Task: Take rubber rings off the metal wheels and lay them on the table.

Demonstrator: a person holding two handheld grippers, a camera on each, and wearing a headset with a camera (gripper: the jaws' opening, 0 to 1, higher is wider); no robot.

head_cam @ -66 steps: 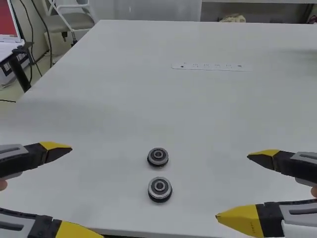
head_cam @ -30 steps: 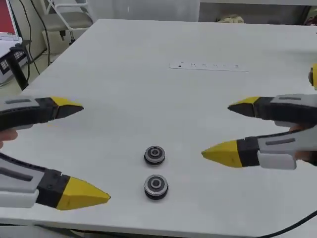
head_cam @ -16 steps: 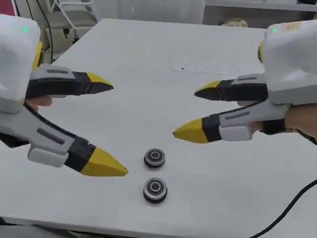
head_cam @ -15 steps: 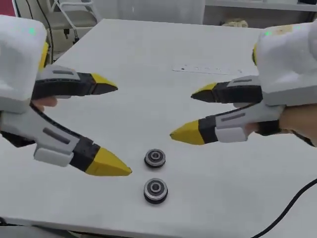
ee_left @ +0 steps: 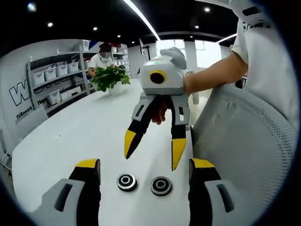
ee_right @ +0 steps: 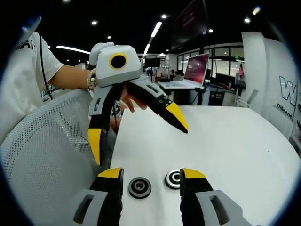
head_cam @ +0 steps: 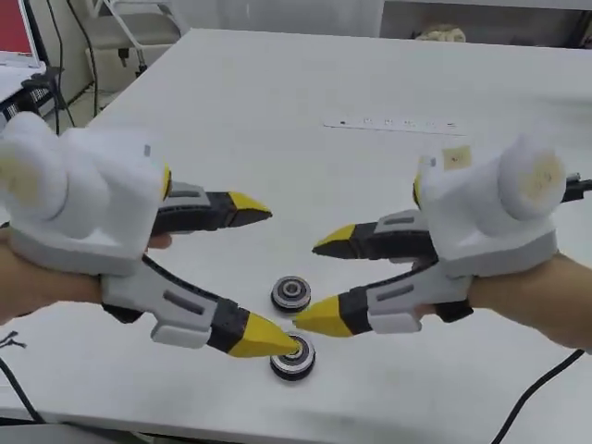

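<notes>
The broad white matte table [head_cam: 305, 102] carries the work near its front edge. Over it the left gripper [head_cam: 283, 281], white-bodied with black, yellow-tipped jaws, faces the matching right gripper [head_cam: 305, 287]. Both have their jaws spread wide and hold nothing. Between them two small silver metal wheels lie flat and just apart: the far wheel [head_cam: 291, 293] sits in the open, and the near wheel [head_cam: 293, 361] lies under the tip of the left gripper's lower jaw, though whether that tip touches it I cannot tell. Each wheel wears a thin black rubber ring [ee_left: 127, 181] around its rim. The wheels look dense and stiff, likely to skate on the smooth top if pushed from one side, so one gripper should probably pin or pinch a wheel across its body. The ring looks soft and stretchy, best caught at the outer rim and peeled off. The near wheel lies close to the front edge, so any slide towards the person risks a fall. There is plenty of bare table beyond and to both sides, while a black cable [head_cam: 536, 393] trails off the near right corner.
</notes>
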